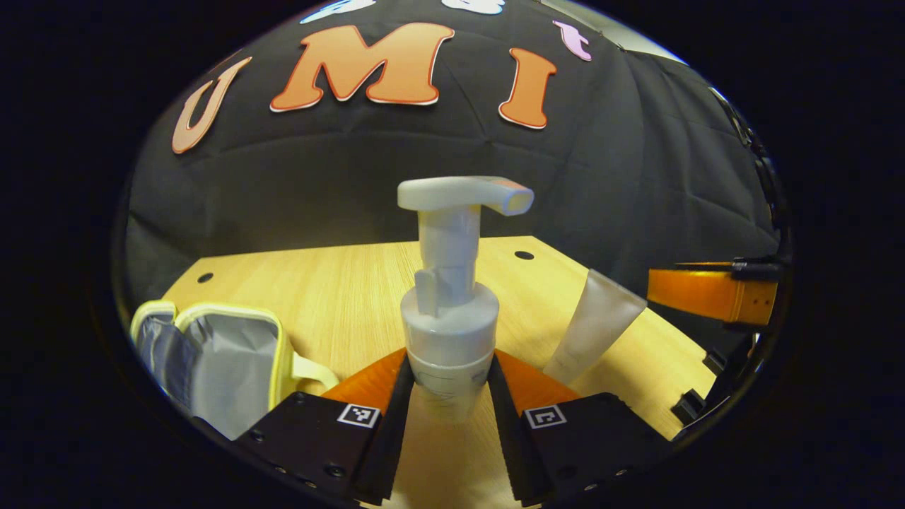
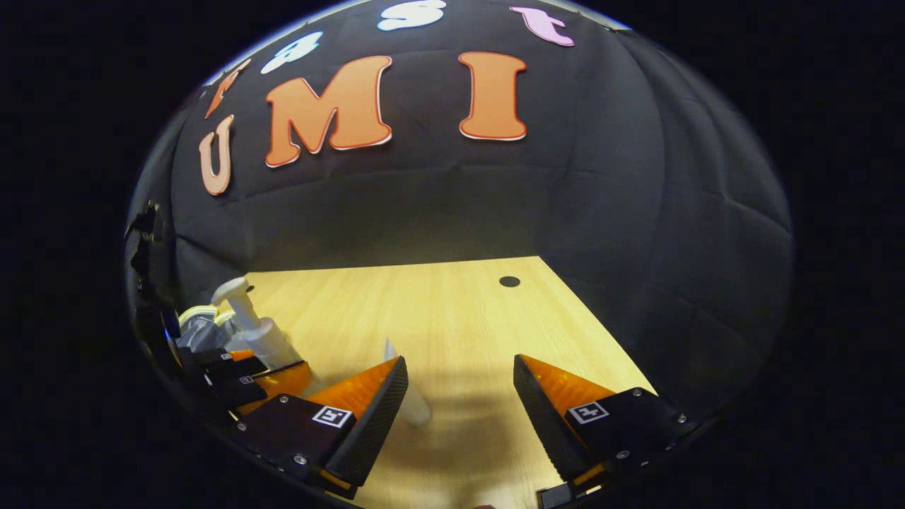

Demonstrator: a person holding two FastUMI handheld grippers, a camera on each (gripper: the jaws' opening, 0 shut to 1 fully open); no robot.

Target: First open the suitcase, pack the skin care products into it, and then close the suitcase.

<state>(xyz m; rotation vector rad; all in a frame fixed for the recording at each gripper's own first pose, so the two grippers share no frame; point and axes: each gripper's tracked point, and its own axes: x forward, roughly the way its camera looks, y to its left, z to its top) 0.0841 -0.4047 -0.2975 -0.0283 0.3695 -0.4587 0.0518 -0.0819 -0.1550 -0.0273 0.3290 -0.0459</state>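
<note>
The left gripper view sits low, just above the wooden table (image 1: 339, 297), and looks straight ahead at the black cloth wall (image 1: 353, 184). It is very close to the pump bottle (image 1: 450, 311) — the bottle stands big in the middle. The right gripper view also sits low and faces the same wall (image 2: 438, 205), with more bare table (image 2: 438, 311) in front of it. Both views share the table, the wall and the bottle — in the right gripper view the bottle (image 2: 258, 329) looks small, far off at the left edge.
</note>
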